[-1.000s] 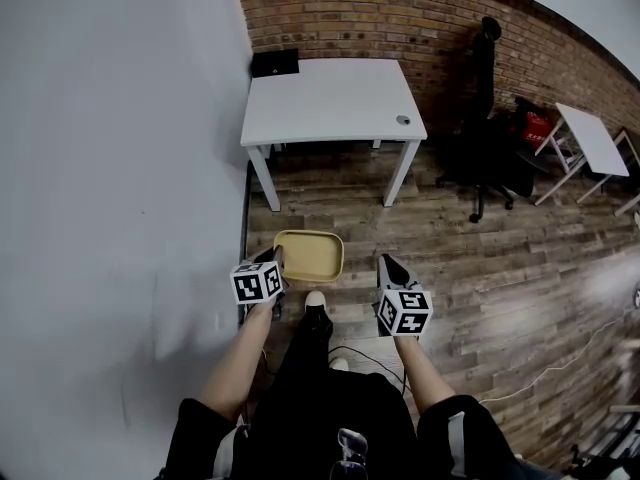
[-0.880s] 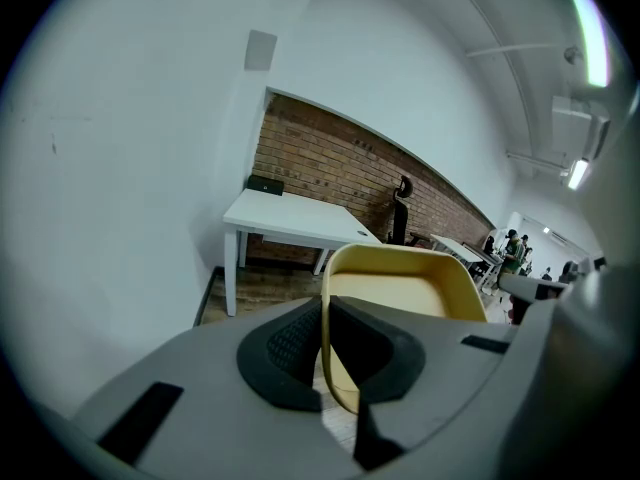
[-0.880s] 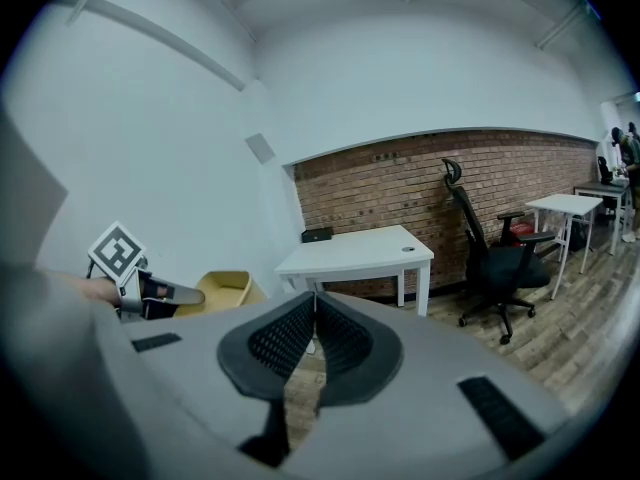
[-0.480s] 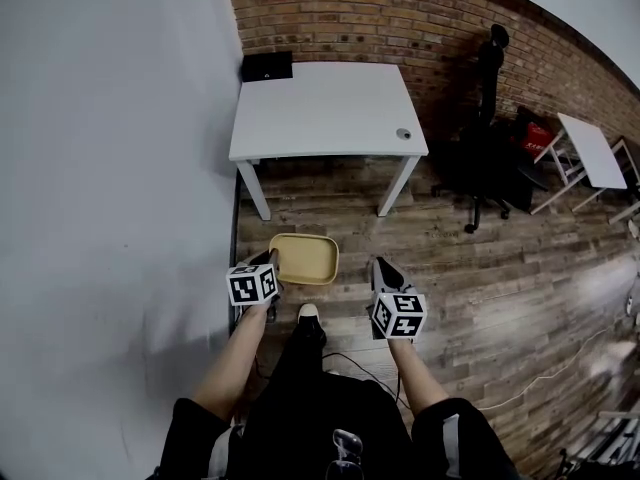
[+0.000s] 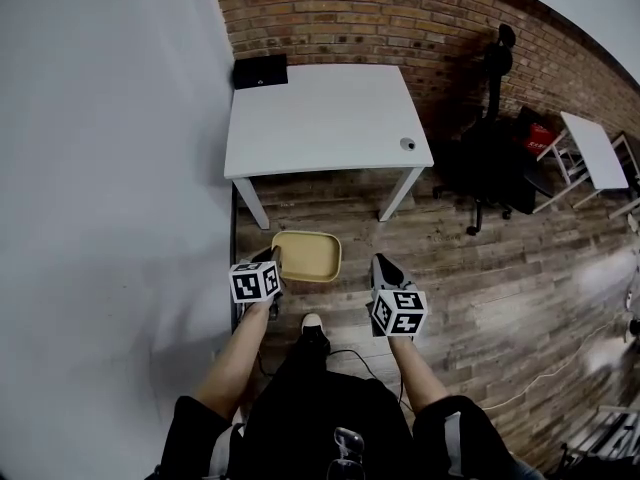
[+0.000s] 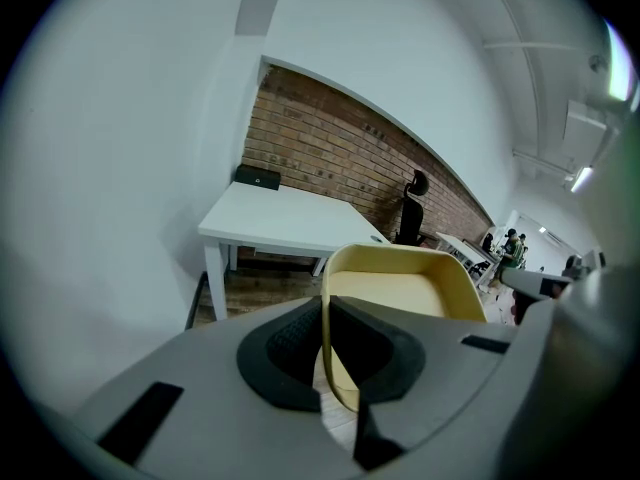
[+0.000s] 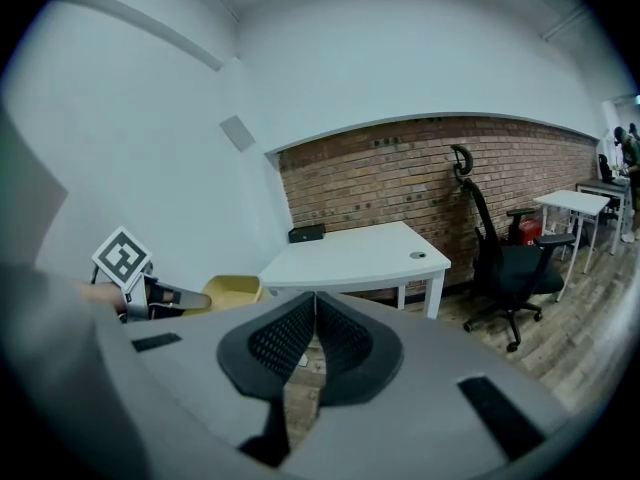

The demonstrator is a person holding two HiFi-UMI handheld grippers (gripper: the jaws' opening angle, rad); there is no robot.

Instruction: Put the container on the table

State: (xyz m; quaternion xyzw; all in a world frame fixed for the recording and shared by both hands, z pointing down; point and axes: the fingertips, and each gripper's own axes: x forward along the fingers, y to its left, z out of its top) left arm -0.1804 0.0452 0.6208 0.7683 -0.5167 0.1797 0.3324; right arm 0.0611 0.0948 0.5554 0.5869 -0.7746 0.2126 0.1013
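Yellow container (image 5: 306, 256), airborne, rim-clamped

Left gripper (image 5: 274, 259) clamped on container (image 5: 308, 256) rim; right gripper (image 5: 383, 266) closed, empty; forearms extended forward.

Matt plastic, smooth paint, rough brick and worn wood

The container (image 6: 400, 288) is seen as smooth, matt, pale yellow plastic with a thin wall. The bodies of the left gripper (image 6: 325, 313) and the right gripper (image 7: 315, 303) are shown in plain grey matt plastic, and their pads (image 6: 280, 346) in a black, finely ribbed, rubber-like material. The table (image 5: 320, 118) is finished with a smooth, white, matt top. The floor (image 5: 500, 268) is laid in worn wooden planks, with a faint sheen at the right. The back wall (image 5: 340, 13) is built of rough bare brick, and the side wall (image 5: 100, 168) is smoothly painted.
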